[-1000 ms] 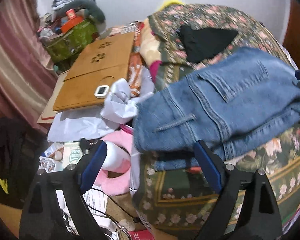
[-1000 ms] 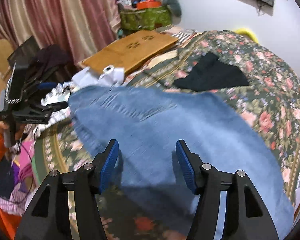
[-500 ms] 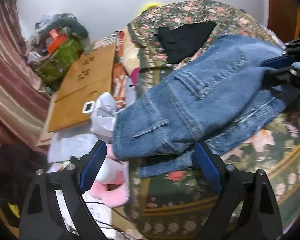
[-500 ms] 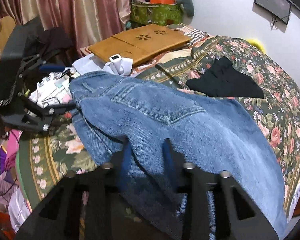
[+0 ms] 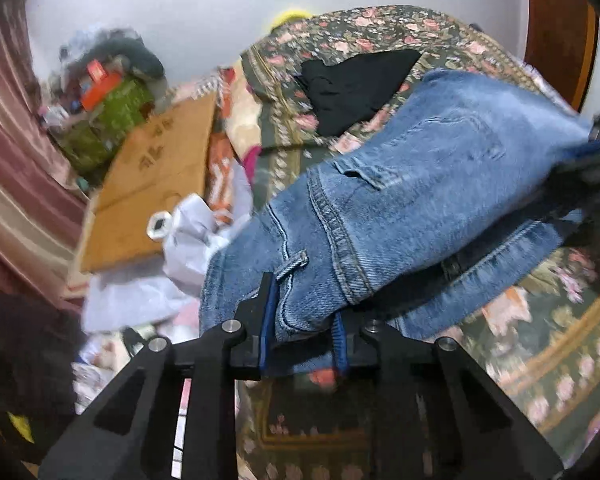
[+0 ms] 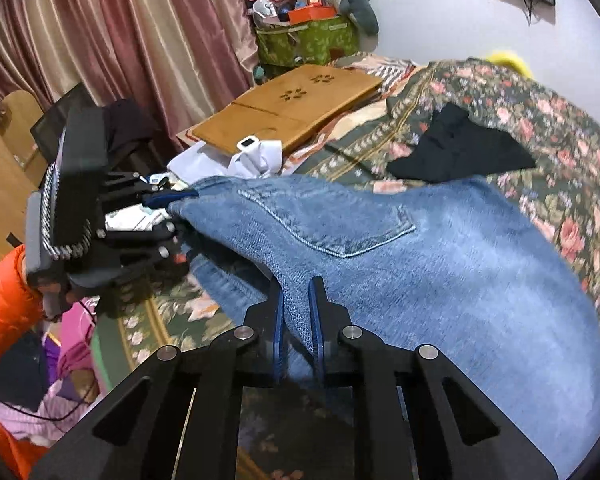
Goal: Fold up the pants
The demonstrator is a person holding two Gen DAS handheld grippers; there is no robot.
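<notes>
Jeans (image 5: 400, 208) pinched in left gripper (image 5: 304, 320), right gripper (image 6: 298, 320)

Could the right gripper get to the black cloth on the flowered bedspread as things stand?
Probably not yet: the right gripper is shut on the blue denim jeans, which lie between it and the black cloth. Once it let go, nothing else seems to block it.
</notes>
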